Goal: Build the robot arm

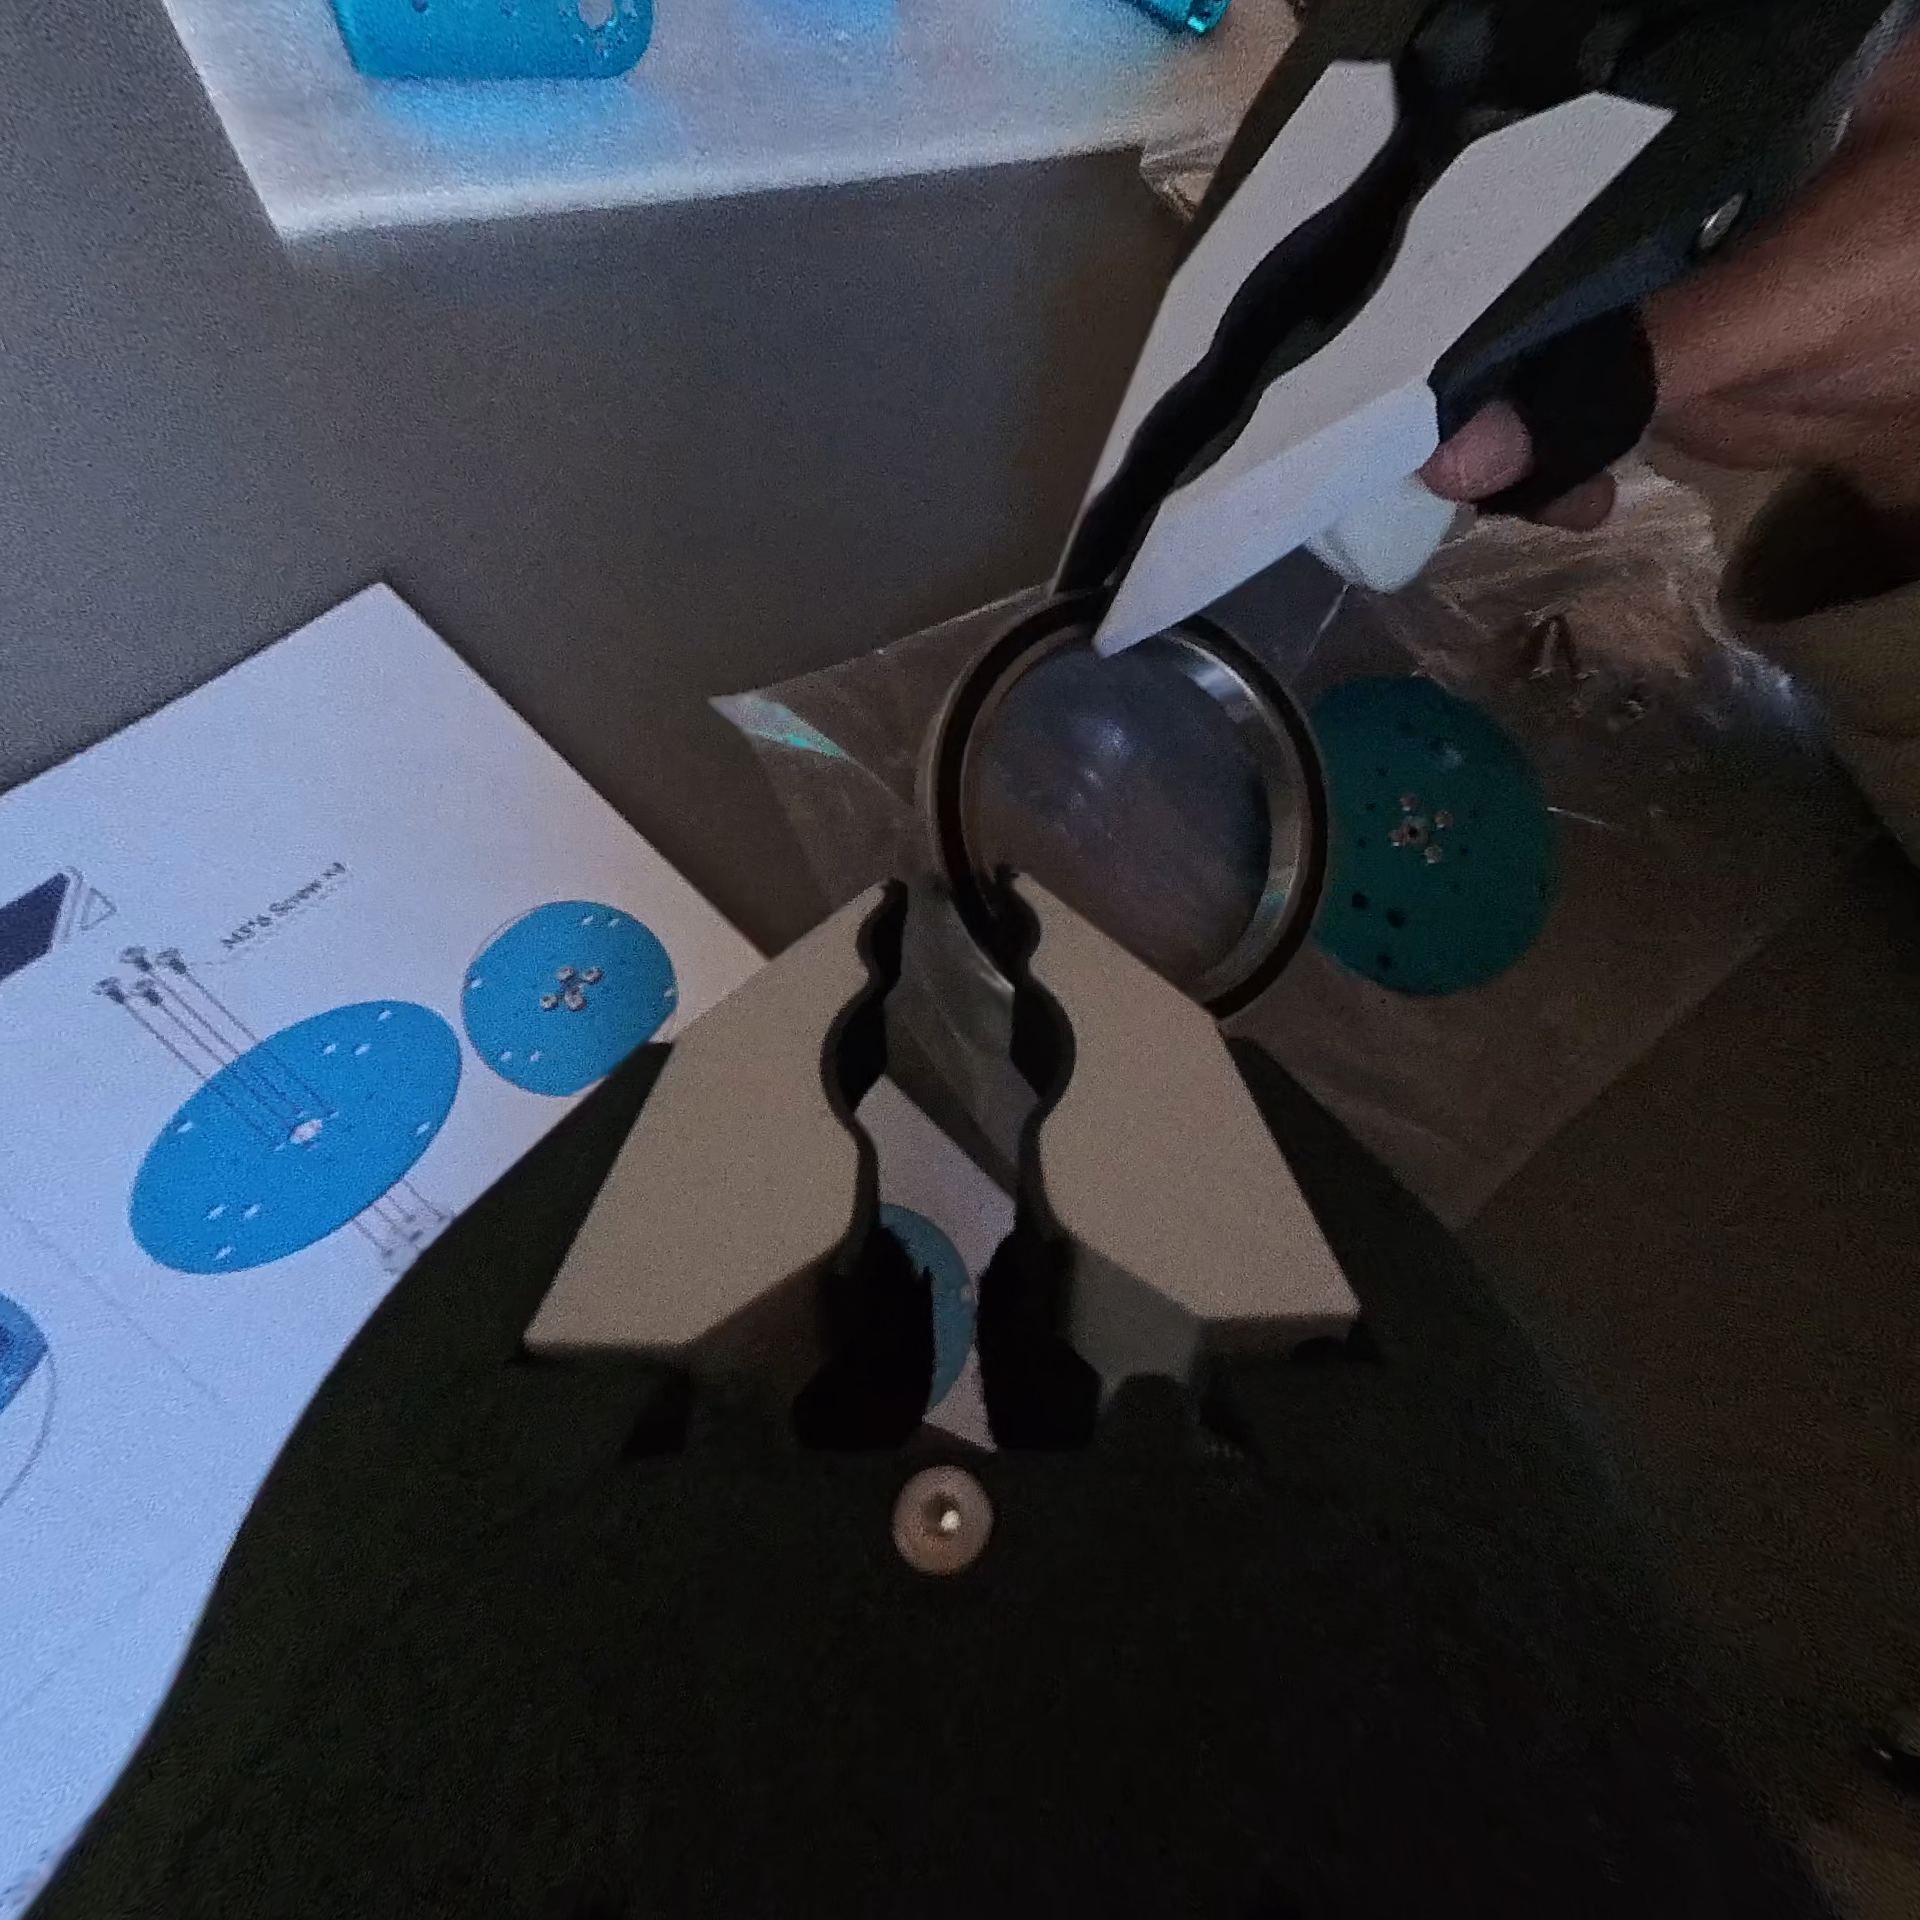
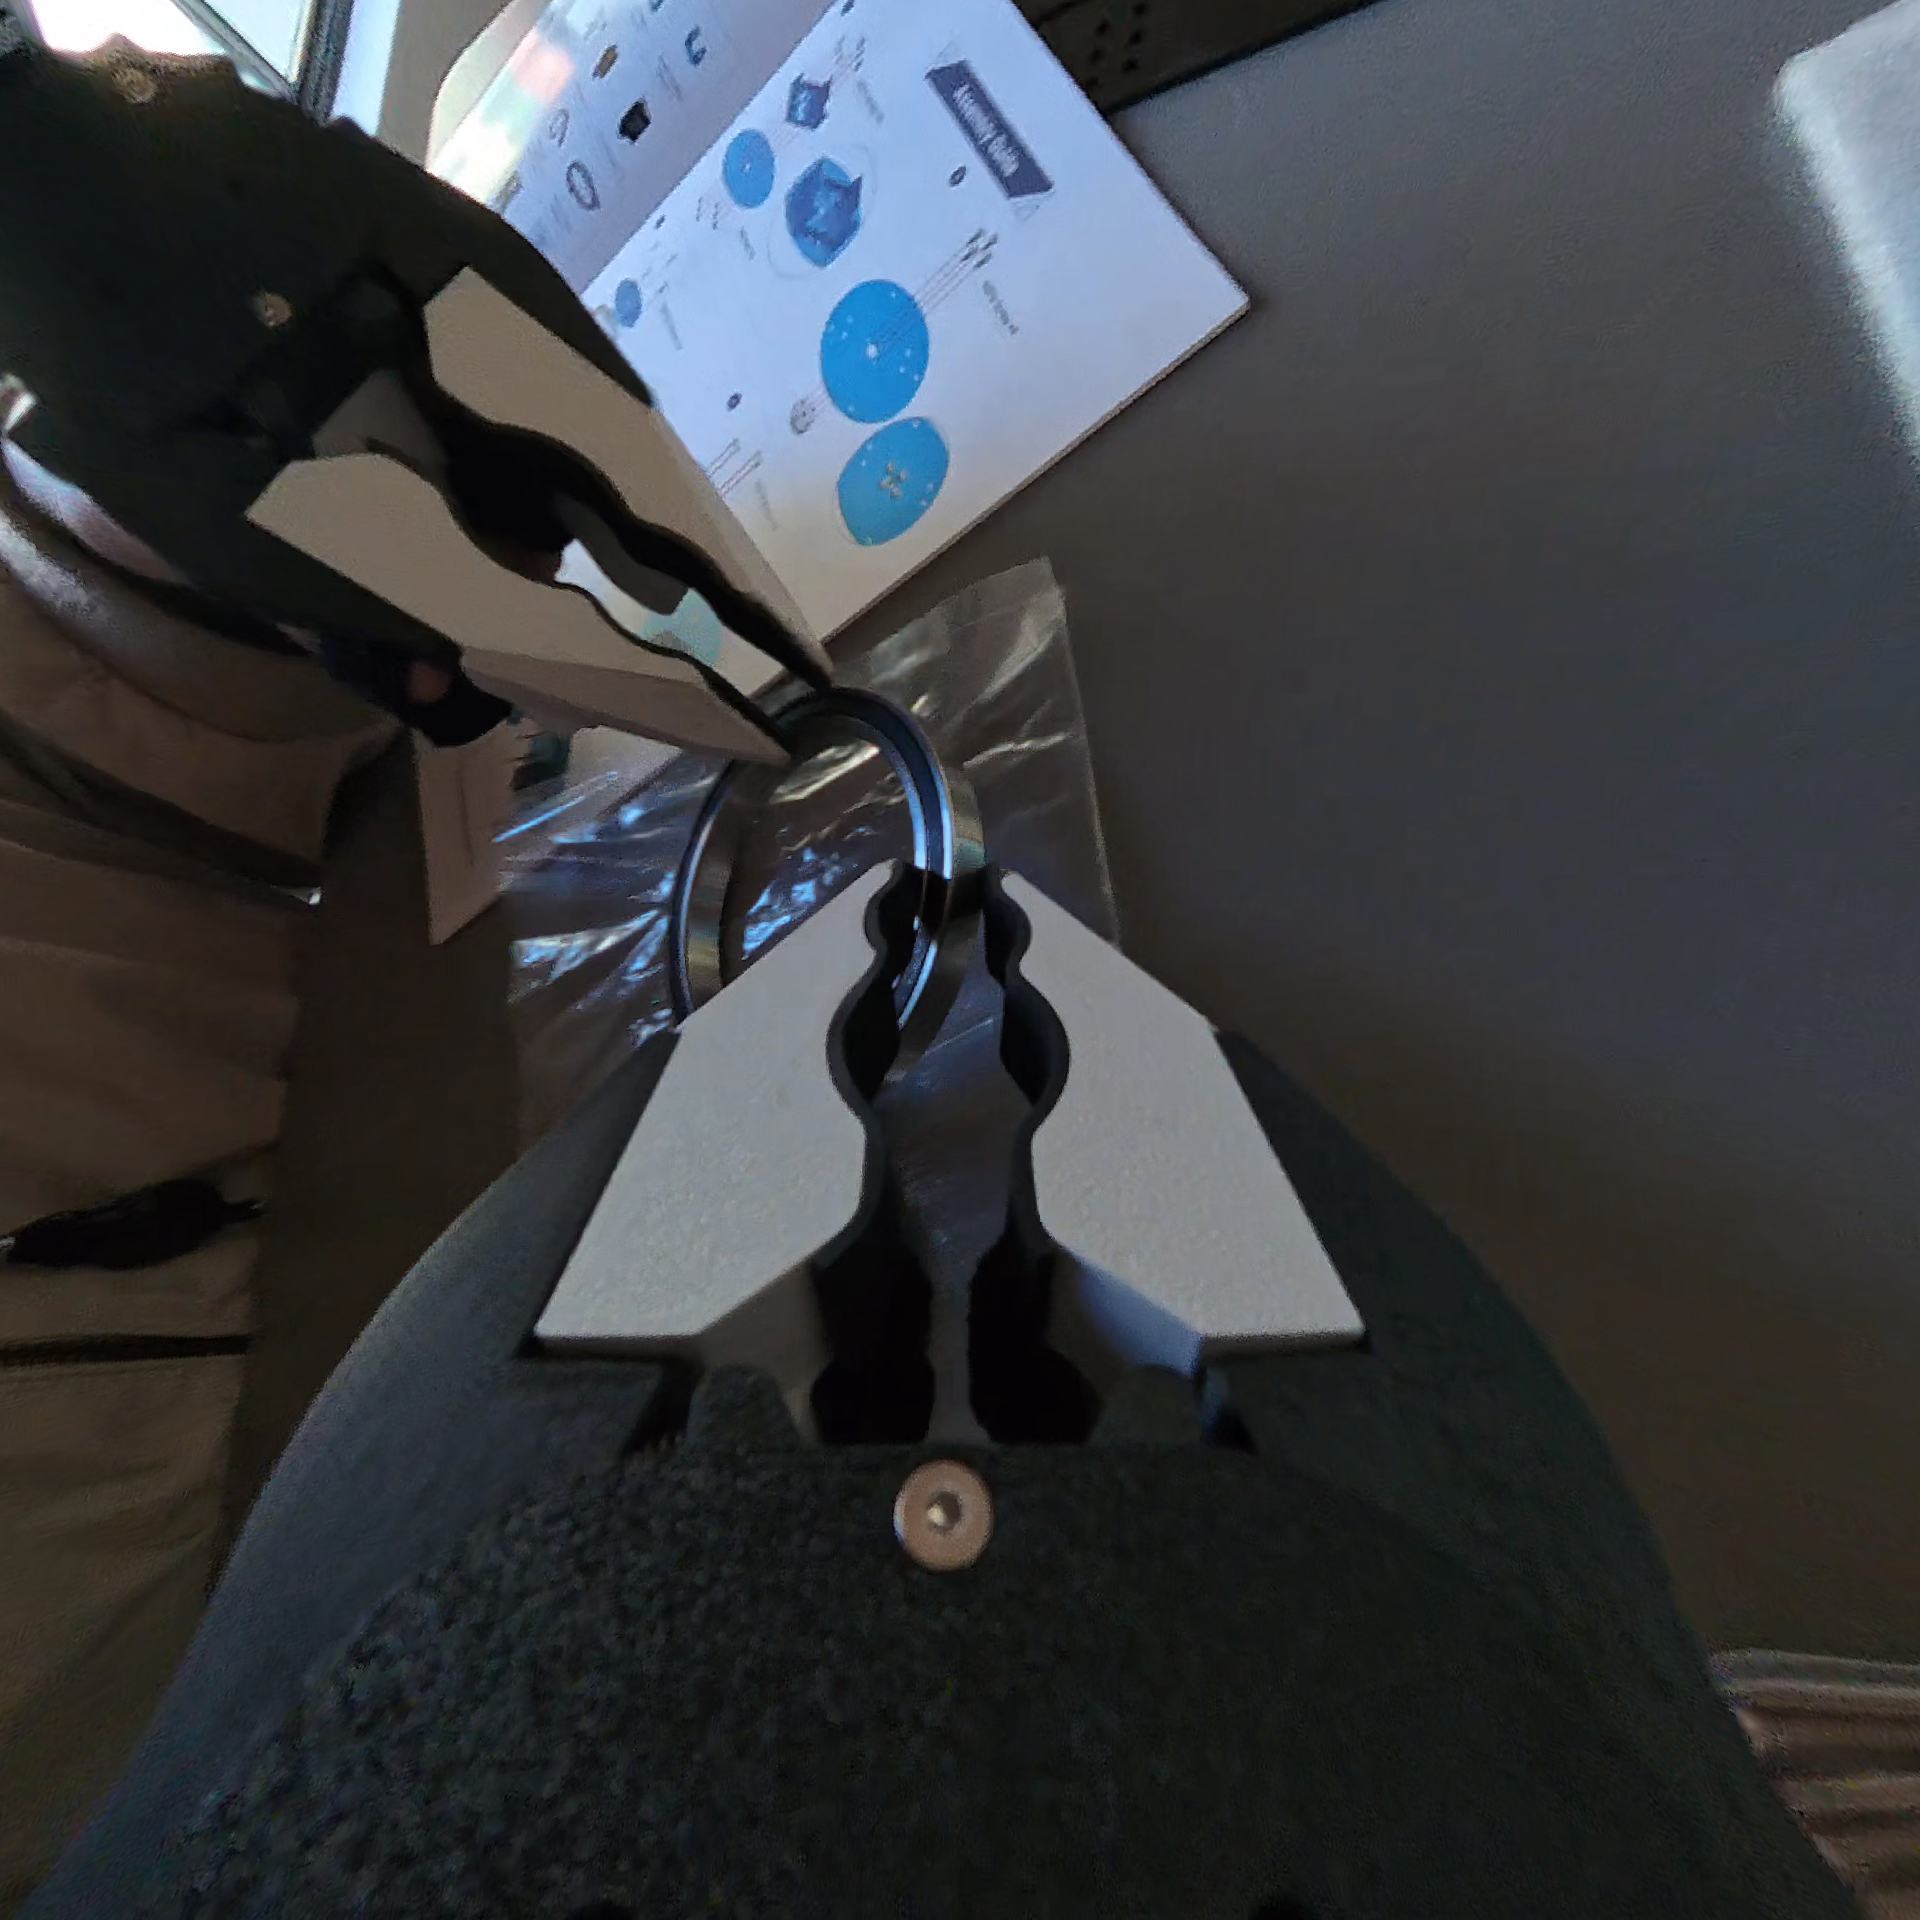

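Note:
A metal ring (image 1: 1288, 831) with a dark outer band is held on edge between both grippers, above a clear plastic bag (image 1: 1558, 1039). My left gripper (image 1: 951, 899) is shut on the ring's near rim. My right gripper (image 1: 1091, 623) comes in from the upper right and is shut on the far rim. In the right wrist view the ring (image 2: 951, 821) runs between the fingertips of my right gripper (image 2: 940, 883), and my left gripper (image 2: 805, 727) pinches its upper left part. A teal perforated disc (image 1: 1434, 831) lies in the bag behind the ring.
A printed sheet with blue disc drawings (image 1: 312, 831) lies on the grey table at left, also in the right wrist view (image 2: 935, 312). A white pad (image 1: 727, 104) with blue parts (image 1: 488, 36) sits at the back. Small screws (image 1: 1548, 644) lie in the bag. A person's hand (image 1: 1818, 364) holds the right gripper. About 6 centimeters separates my left fingertips from my right.

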A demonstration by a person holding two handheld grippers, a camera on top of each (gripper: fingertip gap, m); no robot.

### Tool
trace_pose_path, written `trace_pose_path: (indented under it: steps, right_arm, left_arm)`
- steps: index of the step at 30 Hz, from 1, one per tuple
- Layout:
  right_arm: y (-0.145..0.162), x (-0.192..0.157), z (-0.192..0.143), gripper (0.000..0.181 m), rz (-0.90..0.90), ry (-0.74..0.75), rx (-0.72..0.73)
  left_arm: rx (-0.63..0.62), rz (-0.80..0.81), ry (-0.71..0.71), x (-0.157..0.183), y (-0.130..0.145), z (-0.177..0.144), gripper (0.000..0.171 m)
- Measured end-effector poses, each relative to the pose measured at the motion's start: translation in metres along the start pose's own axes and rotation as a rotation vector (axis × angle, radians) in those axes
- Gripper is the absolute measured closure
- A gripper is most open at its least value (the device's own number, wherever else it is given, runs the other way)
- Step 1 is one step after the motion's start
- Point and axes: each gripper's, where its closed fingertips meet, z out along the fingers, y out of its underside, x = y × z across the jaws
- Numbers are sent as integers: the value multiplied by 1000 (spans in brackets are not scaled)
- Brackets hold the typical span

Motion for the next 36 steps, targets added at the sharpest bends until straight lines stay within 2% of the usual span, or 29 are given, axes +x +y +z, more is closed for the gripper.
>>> trace_pose_path:
  steps: [7,10,12,15,19,23,26,29,32,36]
  right_arm:
    - [2,18,8,172,-204,180,-39]
    - [1,17,10,172,-188,183,-36]
    - [-7,15,2,169,-149,169,11]
    - [-13,2,-32,160,-112,146,72]
    - [38,-30,-70,160,-262,204,9]
    - [72,-46,-62,158,-263,243,20]
    - [77,-47,-47,158,-289,257,29]
    - [85,-39,-39,159,-310,312,-52]
    - [85,-36,-41,179,-338,344,-52]
    - [82,-48,-40,181,-367,318,-26]
  left_arm:
    - [-22,106,-105,-5,3,7,153]
    - [-36,124,-126,-5,5,9,153]
    - [-2,125,-162,-9,-1,5,153]
    - [51,113,-131,-3,-8,-9,153]
    - [160,153,-43,20,-10,-35,153]
    - [224,167,42,47,-5,-45,153]
    - [224,166,73,62,1,-43,153]
    - [208,177,90,74,8,-40,153]
    - [202,187,92,82,13,-39,153]
    - [207,185,104,89,13,-41,153]
